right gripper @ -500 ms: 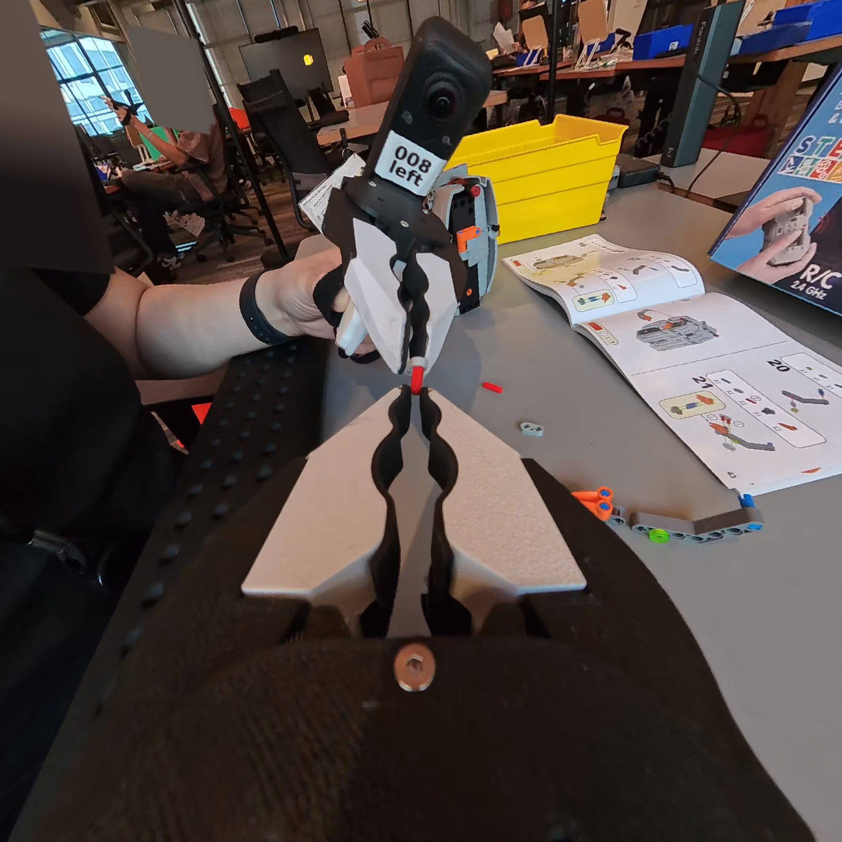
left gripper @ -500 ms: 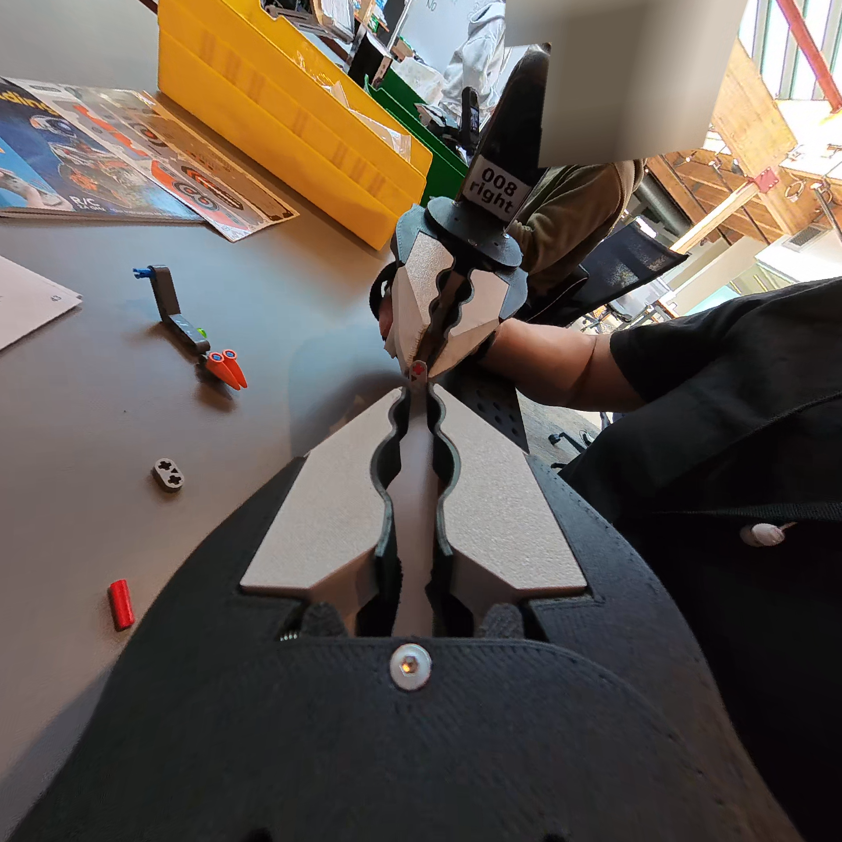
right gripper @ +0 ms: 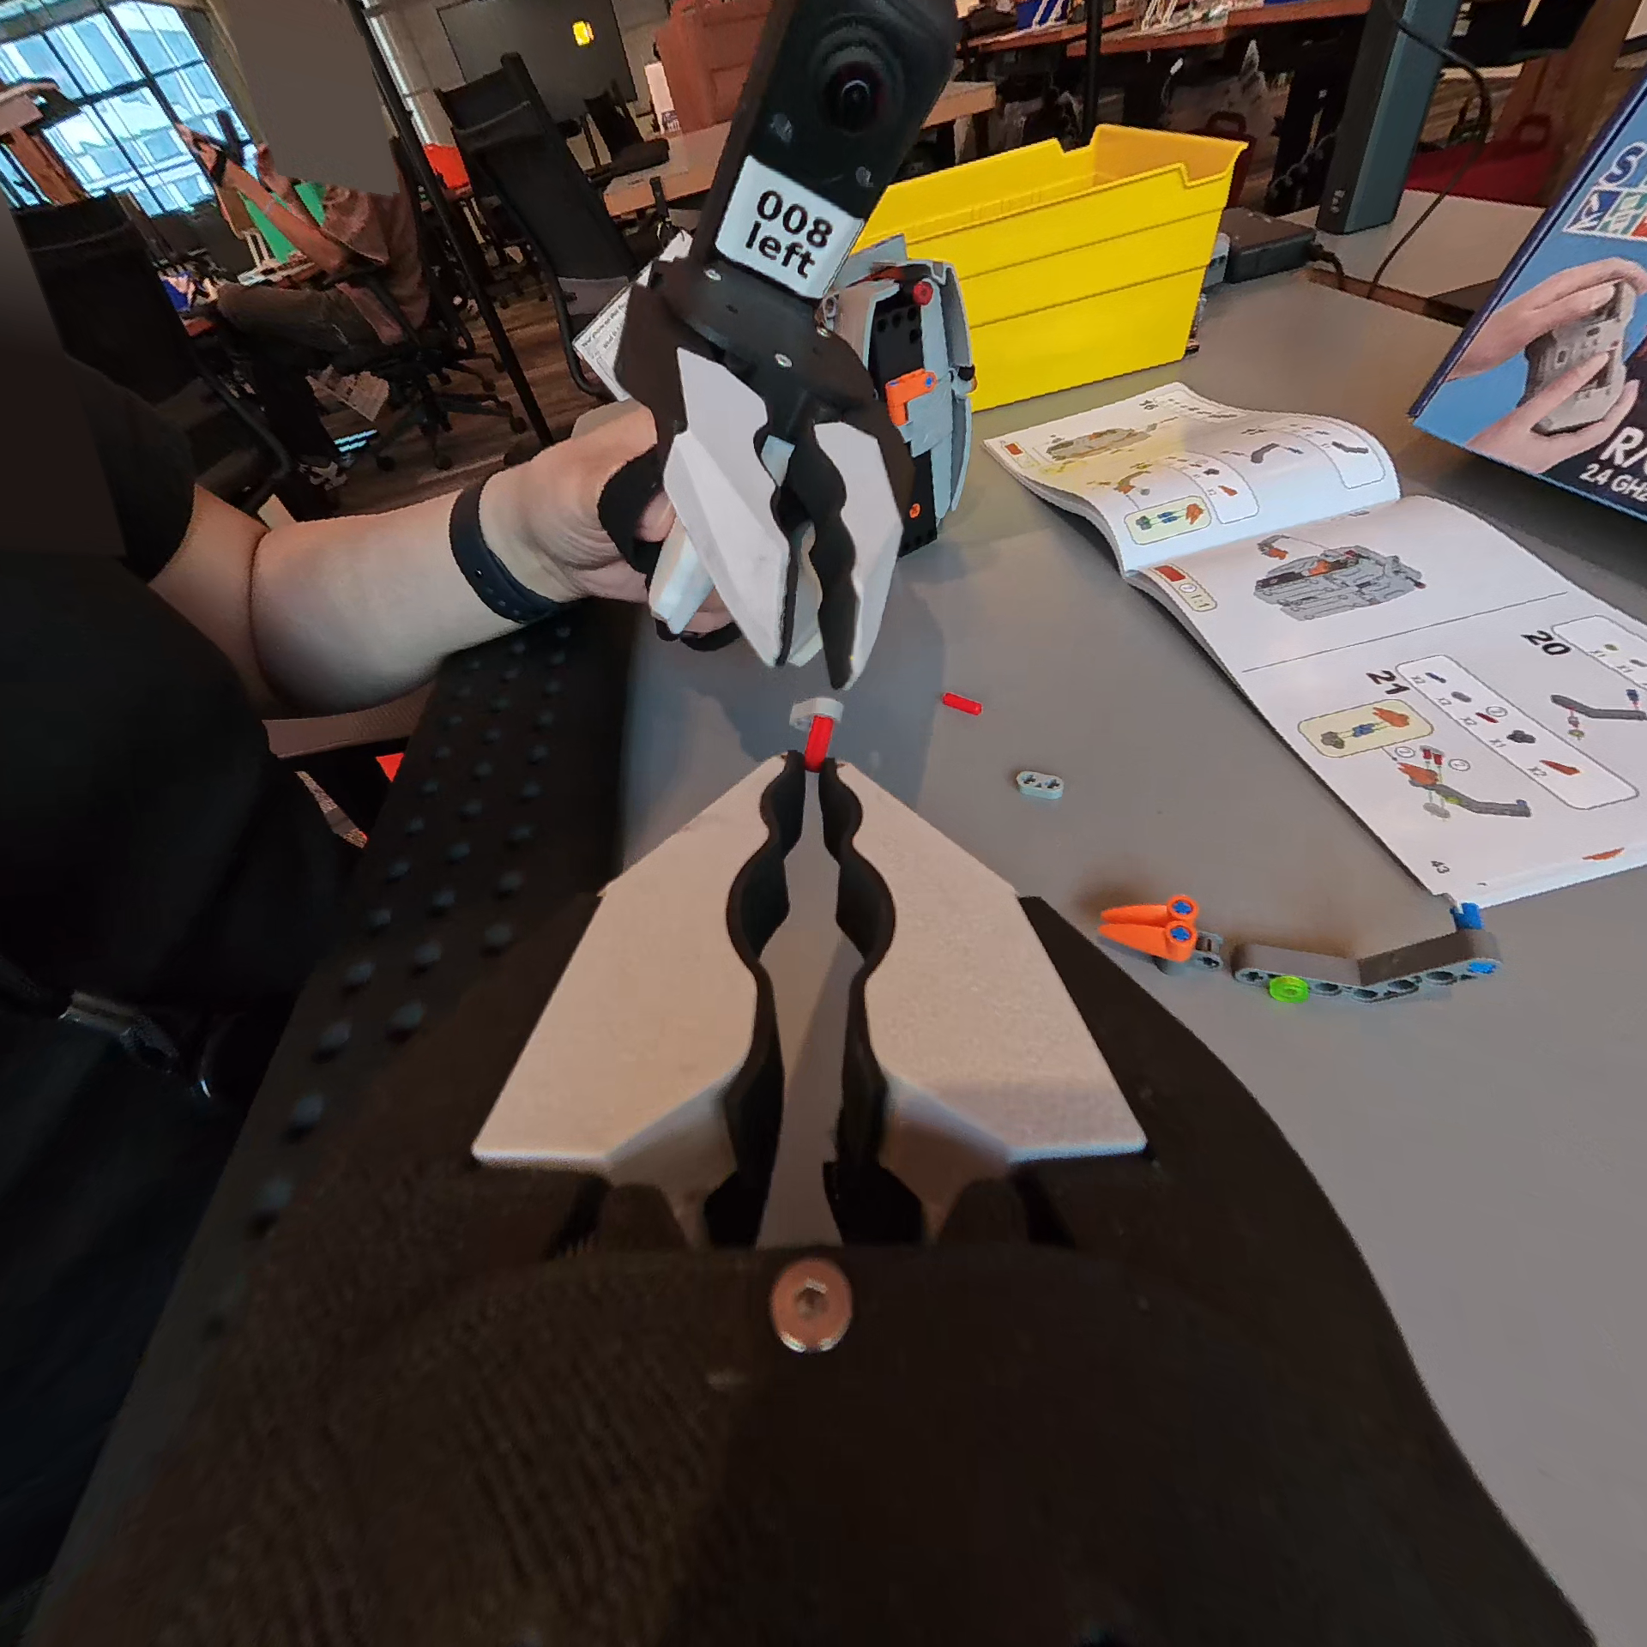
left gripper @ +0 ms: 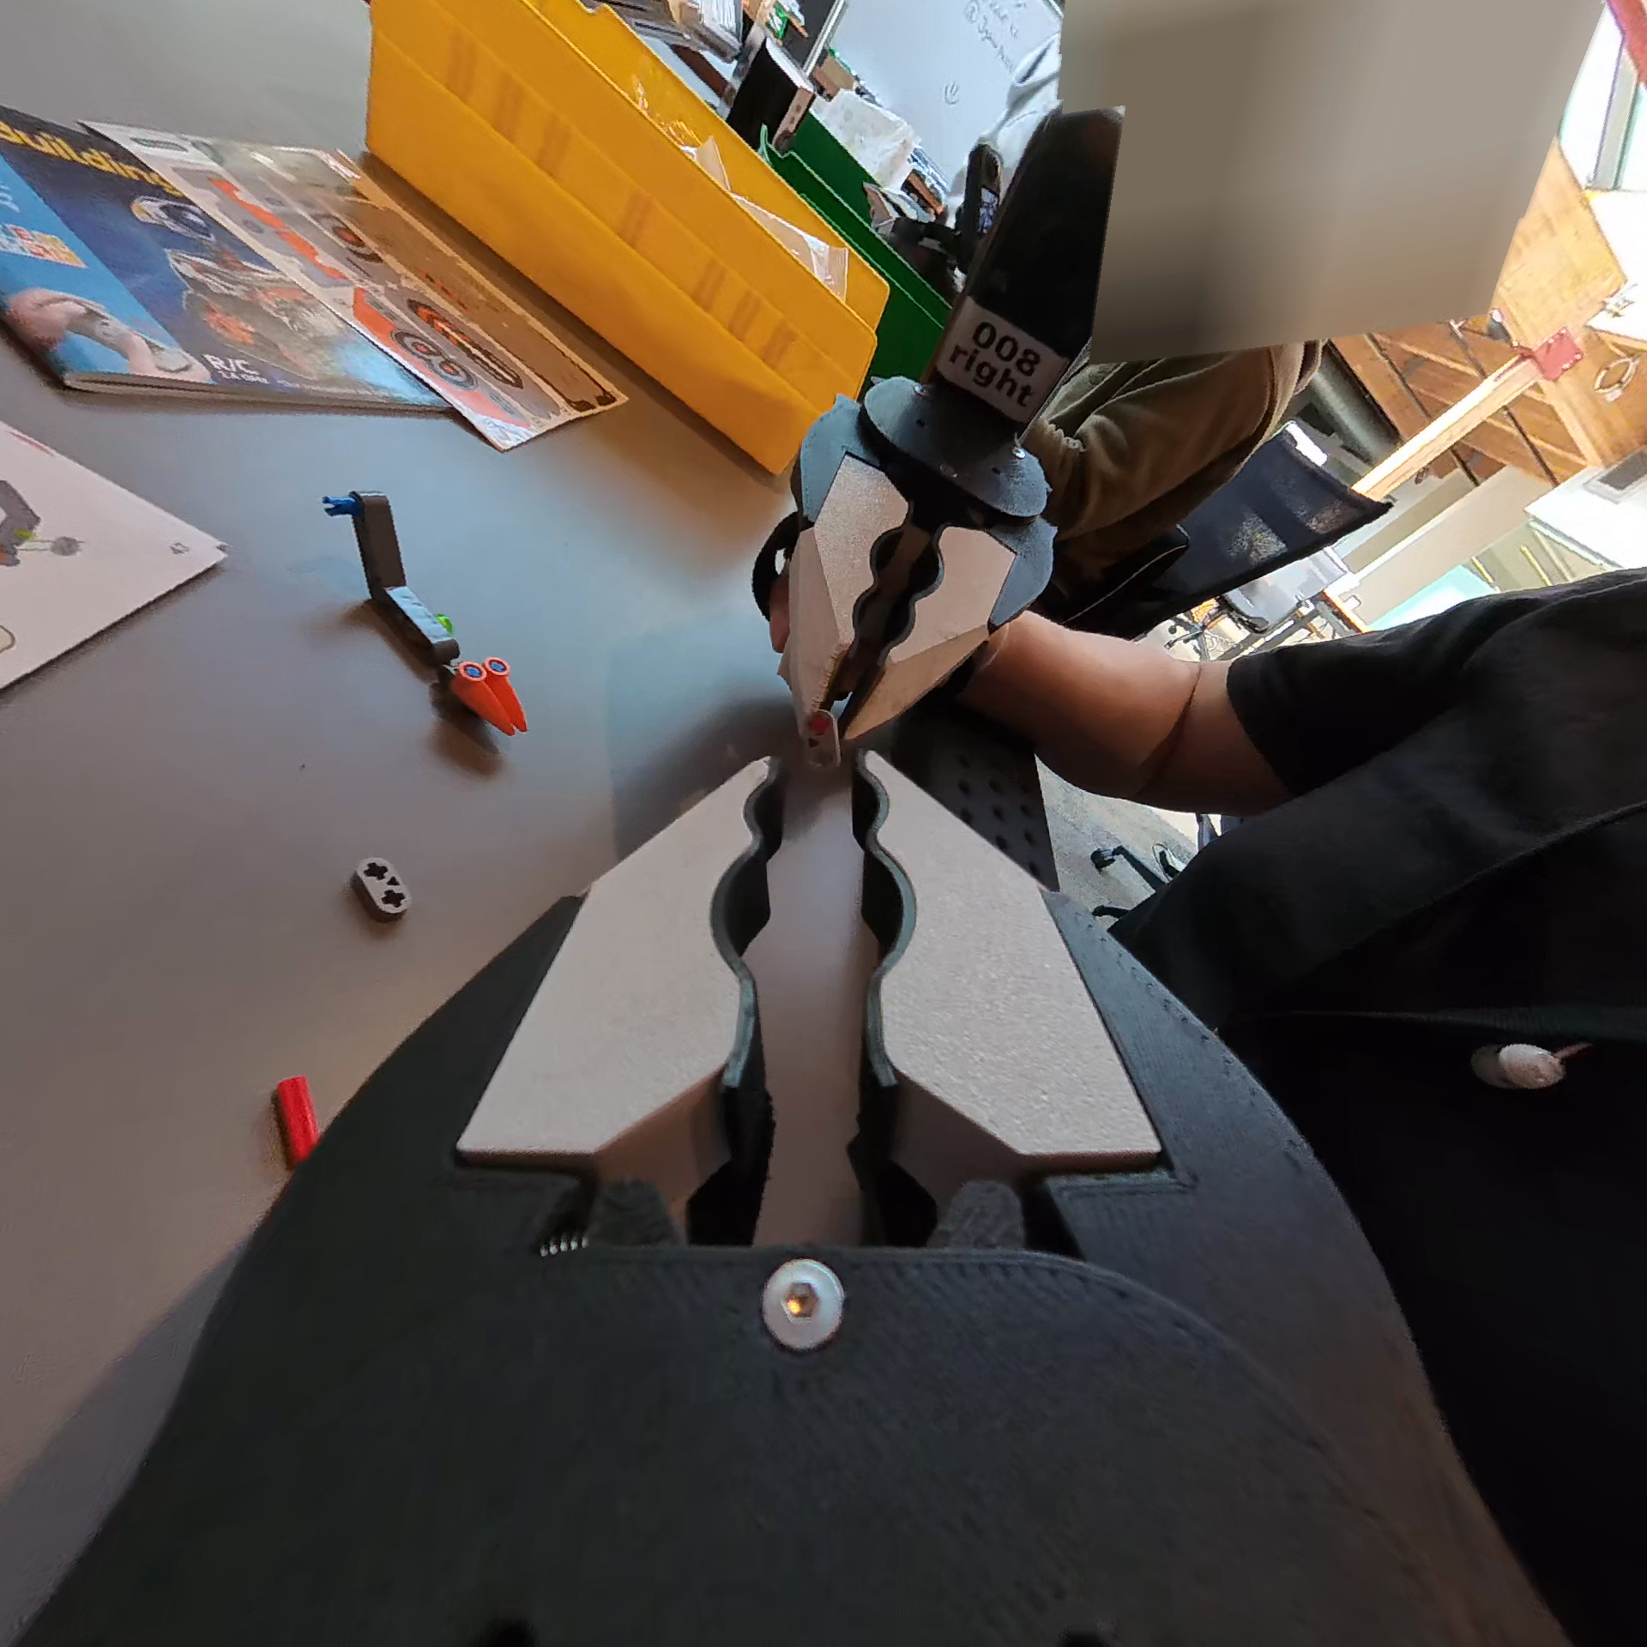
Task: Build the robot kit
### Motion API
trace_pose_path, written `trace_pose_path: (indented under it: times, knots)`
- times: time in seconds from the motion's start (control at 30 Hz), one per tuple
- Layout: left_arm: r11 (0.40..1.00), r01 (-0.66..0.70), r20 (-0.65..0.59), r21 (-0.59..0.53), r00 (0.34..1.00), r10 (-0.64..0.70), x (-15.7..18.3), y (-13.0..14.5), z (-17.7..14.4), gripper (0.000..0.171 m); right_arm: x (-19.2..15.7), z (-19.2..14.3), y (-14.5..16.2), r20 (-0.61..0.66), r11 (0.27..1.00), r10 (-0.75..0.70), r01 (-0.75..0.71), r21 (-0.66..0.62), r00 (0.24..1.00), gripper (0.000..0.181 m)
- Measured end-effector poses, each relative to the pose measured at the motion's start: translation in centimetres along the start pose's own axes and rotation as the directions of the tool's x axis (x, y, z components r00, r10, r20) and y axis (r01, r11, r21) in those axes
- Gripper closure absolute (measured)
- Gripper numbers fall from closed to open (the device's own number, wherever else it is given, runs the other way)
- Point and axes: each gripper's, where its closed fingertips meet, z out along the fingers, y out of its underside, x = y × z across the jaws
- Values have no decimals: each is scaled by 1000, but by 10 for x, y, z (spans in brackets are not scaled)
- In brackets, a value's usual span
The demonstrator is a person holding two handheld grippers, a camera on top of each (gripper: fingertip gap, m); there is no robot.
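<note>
**Up close: right fingers pinch a red pin, left fingers parted and empty**

Right at the tips, the right gripper point(right gripper: 813, 768) is clamped on a small red pin point(right gripper: 817, 740) that carries a pale grey bush point(right gripper: 817, 711) on its far end; the pin sticks out toward 12 o'clock in the right wrist view, above the grey table point(right gripper: 1248, 1248). Facing it from 12 o'clock, the left gripper point(right gripper: 815, 664) hangs just apart from the bush, its fingers spread with a clear gap and nothing between them. In the left wrist view the same gap shows between the left gripper's fingers point(left gripper: 659, 962), with the bush and pin end just beyond the tips at 12 o'clock.

Farther out on the table, a loose red pin point(right gripper: 962, 704) lies at 1 o'clock of the right tips, and a small grey two-hole link point(right gripper: 1039, 783) at 3 o'clock. Two orange cones point(right gripper: 1150, 927) joined to a bent grey beam point(right gripper: 1372, 971) sit at 4 o'clock. An open instruction booklet point(right gripper: 1337, 606) lies at 2 o'clock, a yellow bin point(right gripper: 1069, 258) at 1 o'clock, and a partly built grey model point(right gripper: 927, 392) just behind the left gripper. A blue box point(right gripper: 1569, 356) stands at the right edge.
</note>
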Motion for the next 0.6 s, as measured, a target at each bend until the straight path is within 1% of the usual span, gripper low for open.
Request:
trace_pose_path:
  times: [0.1,0.37,0.6]
  knots:
    - [1000,21,10,-22,1000,-20,-3,3,0,152,0,1,2,-4,1000,-11,11,-12,1000,178]
    - [995,32,16,-94,999,-30,-4,16,8,160,-2,4,6,-11,998,-48,48,-39,999,178]
    - [995,49,-1,-87,999,-49,-3,15,7,160,-3,5,9,-8,997,-59,59,-52,998,178]
